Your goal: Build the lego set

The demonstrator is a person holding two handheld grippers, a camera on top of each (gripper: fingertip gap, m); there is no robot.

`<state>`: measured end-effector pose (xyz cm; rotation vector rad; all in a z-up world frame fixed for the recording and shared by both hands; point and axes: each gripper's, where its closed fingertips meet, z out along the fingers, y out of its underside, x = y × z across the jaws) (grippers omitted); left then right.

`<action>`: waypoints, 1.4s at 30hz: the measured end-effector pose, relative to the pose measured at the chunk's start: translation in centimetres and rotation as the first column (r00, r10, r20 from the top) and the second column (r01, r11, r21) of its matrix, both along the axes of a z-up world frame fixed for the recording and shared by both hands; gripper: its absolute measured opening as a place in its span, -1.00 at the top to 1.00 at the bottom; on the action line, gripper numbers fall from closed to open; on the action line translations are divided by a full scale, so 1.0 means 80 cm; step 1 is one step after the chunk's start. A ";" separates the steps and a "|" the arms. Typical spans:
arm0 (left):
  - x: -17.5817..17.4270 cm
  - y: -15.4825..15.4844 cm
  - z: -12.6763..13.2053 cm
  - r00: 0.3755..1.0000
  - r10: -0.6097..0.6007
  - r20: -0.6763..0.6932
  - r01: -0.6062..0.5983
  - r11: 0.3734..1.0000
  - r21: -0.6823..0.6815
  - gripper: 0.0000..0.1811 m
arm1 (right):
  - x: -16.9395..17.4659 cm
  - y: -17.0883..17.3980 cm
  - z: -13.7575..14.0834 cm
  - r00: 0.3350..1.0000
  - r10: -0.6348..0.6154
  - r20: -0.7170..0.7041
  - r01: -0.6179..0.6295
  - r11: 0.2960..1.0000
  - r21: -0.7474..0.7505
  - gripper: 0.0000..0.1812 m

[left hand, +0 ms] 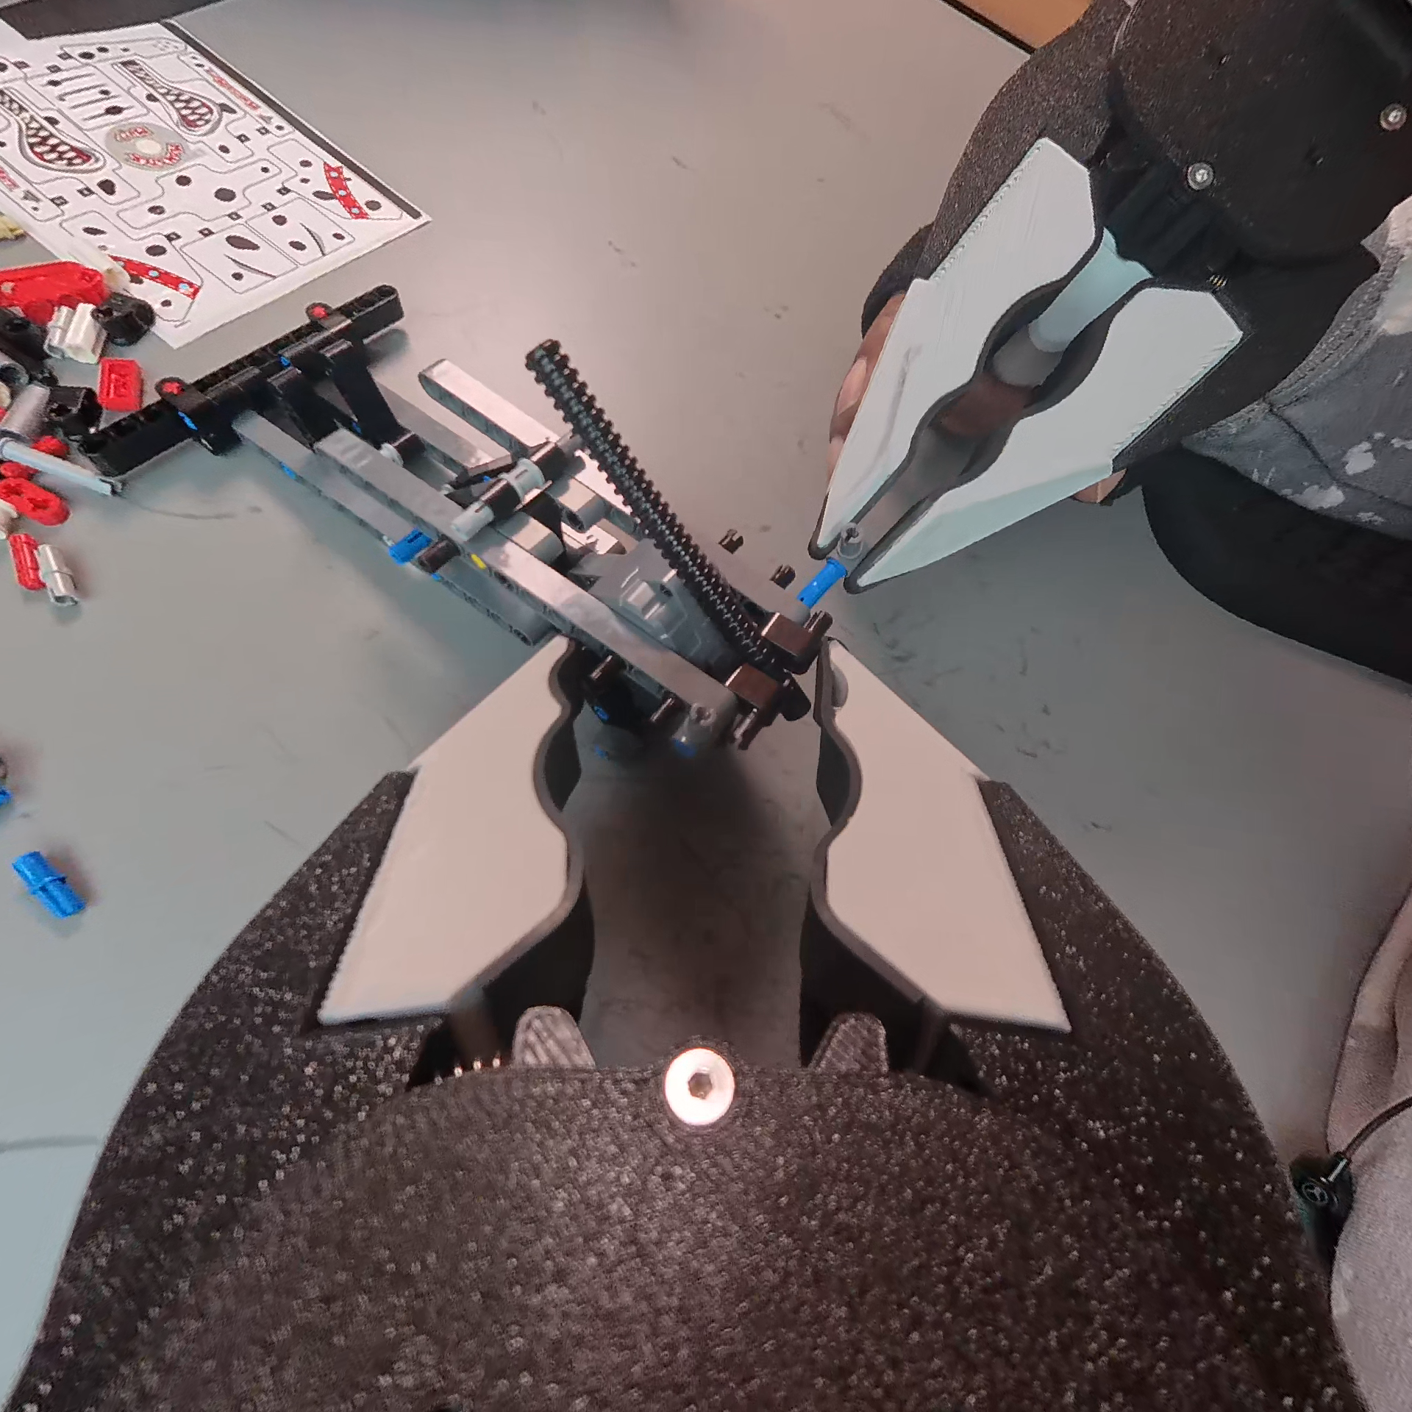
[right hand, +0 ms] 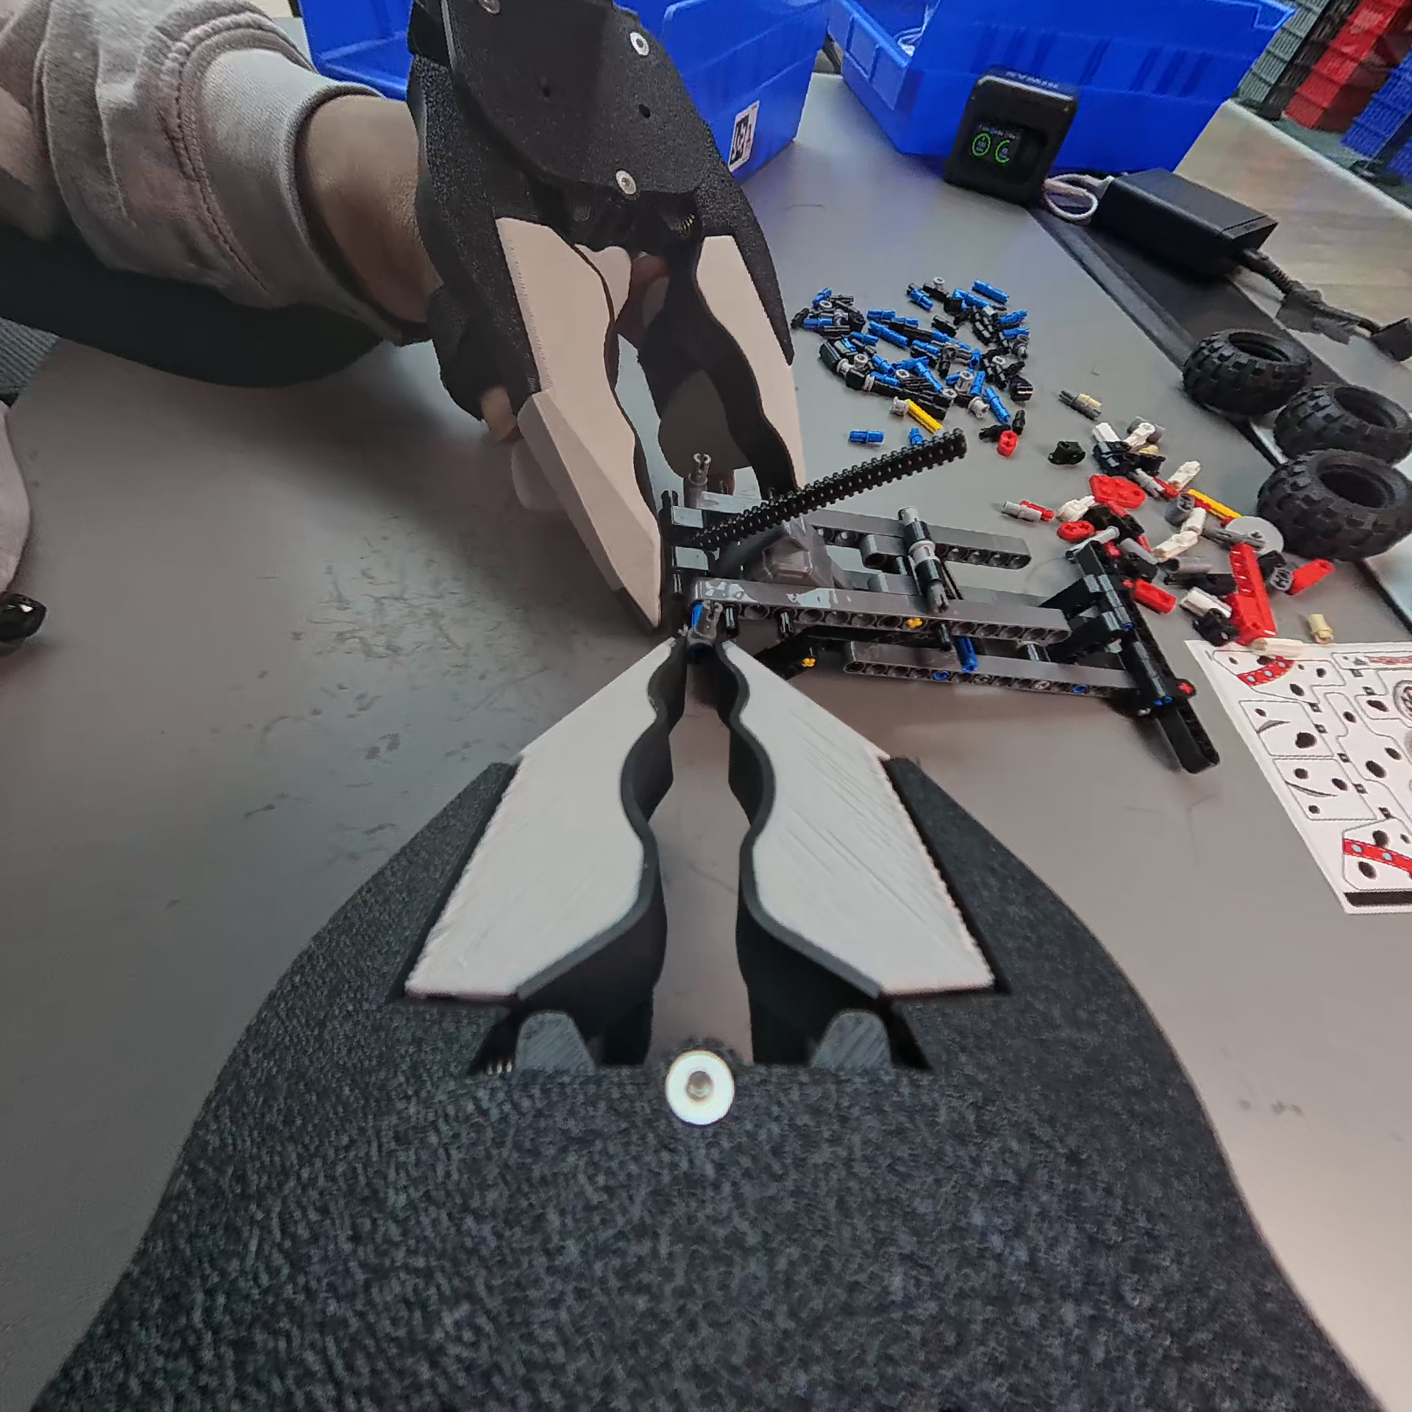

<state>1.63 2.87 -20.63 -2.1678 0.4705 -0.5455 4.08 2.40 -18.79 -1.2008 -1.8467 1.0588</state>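
Bright, even overhead light in both views; no hard glare. Soft dark shadow on the worktop (left hand: 688, 879) between the jaws in left wrist view. Faint sheen on the worktop (right hand: 1146, 993) at right of right wrist view. Strong wide-angle bending at edges: sticker sheet (left hand: 176, 168) and blue bins (right hand: 1070, 69) stretched and curved. Near black housing slightly soft, grainy. Centre sharp; small loose pieces (right hand: 932, 351) crisp. Tyres (right hand: 1337, 497) at far edge smeared a little.
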 end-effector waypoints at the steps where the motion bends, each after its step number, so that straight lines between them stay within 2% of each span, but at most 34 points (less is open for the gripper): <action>1: 0.000 0.000 0.000 1.000 0.000 -0.002 0.000 1.000 0.002 0.31 | 0.000 0.000 -0.001 1.000 0.000 0.002 0.000 1.000 0.004 0.93; 7: -0.001 -0.002 -0.001 1.000 -0.011 -0.012 0.011 1.000 0.009 0.31 | 0.001 -0.001 -0.015 0.998 -0.001 0.057 -0.003 0.998 0.070 0.92; 16: -0.001 -0.004 -0.002 0.999 -0.012 -0.038 0.013 1.000 0.022 0.31 | 0.000 -0.001 -0.008 1.000 -0.010 0.016 0.009 0.997 0.075 0.93; 22: 0.000 -0.004 -0.002 0.998 -0.011 -0.061 0.013 1.000 0.029 0.32 | 0.000 -0.001 -0.012 0.998 -0.024 0.061 0.020 0.998 0.063 0.94; 26: 0.002 -0.006 -0.003 0.996 -0.016 -0.092 0.018 0.999 0.031 0.32 | 0.004 -0.001 -0.013 0.988 -0.017 0.156 -0.010 0.985 0.171 0.94; 30: 0.002 -0.007 -0.004 0.990 -0.002 -0.139 0.008 0.999 0.038 0.32 | 0.007 -0.006 -0.008 0.979 -0.006 0.206 -0.030 0.985 0.172 0.94; 34: 0.002 -0.008 -0.003 0.989 0.006 -0.150 -0.001 1.000 0.030 0.33 | 0.006 0.000 -0.014 0.965 -0.048 0.259 -0.008 0.978 0.210 0.94; 42: 0.000 -0.014 -0.003 0.984 0.015 -0.176 -0.013 1.000 0.012 0.33 | 0.006 -0.009 -0.010 0.960 -0.019 0.278 -0.038 0.979 0.199 0.94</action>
